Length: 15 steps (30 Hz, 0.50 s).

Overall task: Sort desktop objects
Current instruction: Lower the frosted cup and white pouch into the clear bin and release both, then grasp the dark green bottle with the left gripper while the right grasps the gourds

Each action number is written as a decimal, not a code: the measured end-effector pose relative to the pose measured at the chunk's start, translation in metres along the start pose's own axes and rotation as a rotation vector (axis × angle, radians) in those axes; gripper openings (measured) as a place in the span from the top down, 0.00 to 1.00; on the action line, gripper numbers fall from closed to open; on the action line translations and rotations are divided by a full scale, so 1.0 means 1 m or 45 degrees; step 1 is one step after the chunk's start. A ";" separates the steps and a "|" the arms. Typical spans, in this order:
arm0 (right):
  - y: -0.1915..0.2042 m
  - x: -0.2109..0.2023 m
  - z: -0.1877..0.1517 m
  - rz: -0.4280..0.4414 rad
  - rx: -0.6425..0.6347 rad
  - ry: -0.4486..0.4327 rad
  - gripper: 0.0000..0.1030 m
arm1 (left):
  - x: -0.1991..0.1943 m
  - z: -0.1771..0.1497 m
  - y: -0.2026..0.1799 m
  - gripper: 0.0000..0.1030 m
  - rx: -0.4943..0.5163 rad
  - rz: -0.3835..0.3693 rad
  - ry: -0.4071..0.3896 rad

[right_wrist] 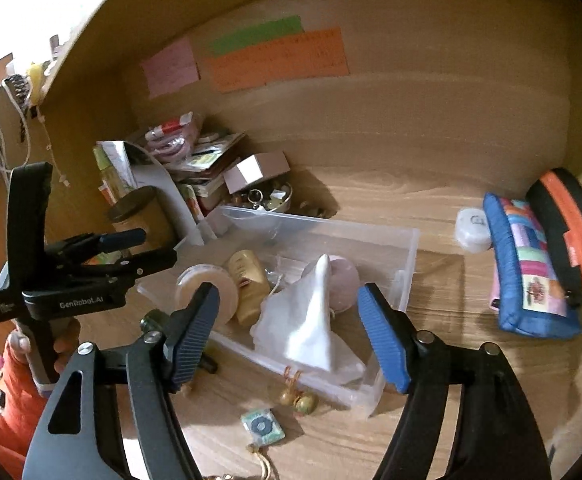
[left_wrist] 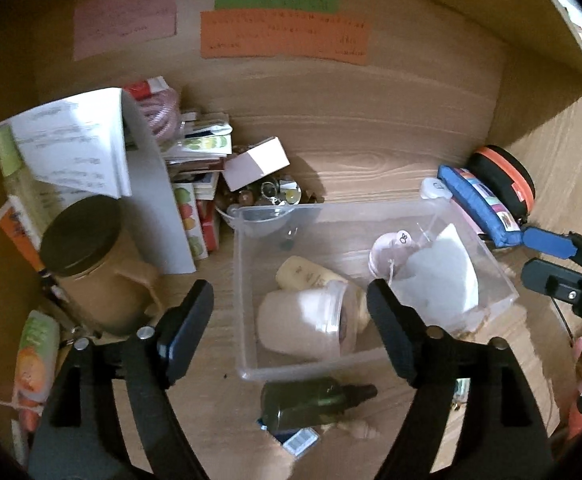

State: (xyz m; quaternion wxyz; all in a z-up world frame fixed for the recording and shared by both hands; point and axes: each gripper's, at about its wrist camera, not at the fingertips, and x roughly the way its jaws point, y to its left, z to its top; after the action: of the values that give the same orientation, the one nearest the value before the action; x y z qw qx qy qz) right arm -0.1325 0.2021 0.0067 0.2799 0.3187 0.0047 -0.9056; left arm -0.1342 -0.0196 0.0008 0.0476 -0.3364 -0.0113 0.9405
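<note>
A clear plastic bin (left_wrist: 247, 280) stands mid-desk and holds a white jar (left_wrist: 303, 324) on its side, a beige tube (left_wrist: 303, 276), a pink round item (left_wrist: 391, 248) and a white crumpled packet (left_wrist: 439, 276). My left gripper (left_wrist: 289, 300) hangs open above the jar, gripping nothing. My right gripper (right_wrist: 287, 300) is open too, its blue pads either side of the white packet (right_wrist: 315, 320) without touching it. A dark green bottle (left_wrist: 311, 400) lies in front of the bin. Each gripper shows in the other's view: the right gripper (left_wrist: 563, 256), the left gripper (right_wrist: 131, 248).
A brown jar with a dark lid (left_wrist: 87, 264), papers and booklets crowd the left back corner beside a bowl of trinkets (left_wrist: 275, 196). A blue pouch (right_wrist: 527, 276), an orange-black case (right_wrist: 571, 232) and a small white round box (right_wrist: 471, 224) sit right. Gold bells (right_wrist: 299, 396) and a teal charm (right_wrist: 263, 428) lie near the front.
</note>
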 end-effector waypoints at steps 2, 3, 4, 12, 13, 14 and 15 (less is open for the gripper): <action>0.005 -0.008 -0.003 -0.015 -0.014 -0.019 0.30 | -0.007 -0.006 0.001 0.19 -0.004 0.007 -0.009; 0.007 -0.013 -0.005 -0.025 -0.019 -0.032 0.29 | -0.011 -0.010 0.002 0.18 -0.006 0.008 -0.012; 0.009 -0.017 -0.007 -0.028 -0.024 -0.042 0.28 | -0.014 -0.013 0.002 0.18 -0.005 0.010 -0.012; 0.017 -0.030 -0.025 -0.037 -0.008 -0.068 0.26 | -0.021 -0.038 0.002 0.14 -0.004 0.015 0.017; 0.018 -0.031 -0.028 -0.044 -0.005 -0.072 0.26 | -0.020 -0.041 0.003 0.14 -0.008 0.012 0.027; 0.018 -0.031 -0.031 -0.056 -0.002 -0.072 0.26 | -0.020 -0.044 0.004 0.14 -0.010 0.009 0.035; 0.018 -0.030 -0.035 -0.065 0.006 -0.064 0.26 | -0.018 -0.047 0.005 0.14 -0.013 0.006 0.046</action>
State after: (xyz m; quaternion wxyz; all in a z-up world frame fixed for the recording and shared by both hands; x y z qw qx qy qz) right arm -0.0838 0.2086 -0.0006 0.2558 0.2963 0.0036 -0.9202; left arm -0.0908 -0.0265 -0.0243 0.0440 -0.3536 -0.0146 0.9342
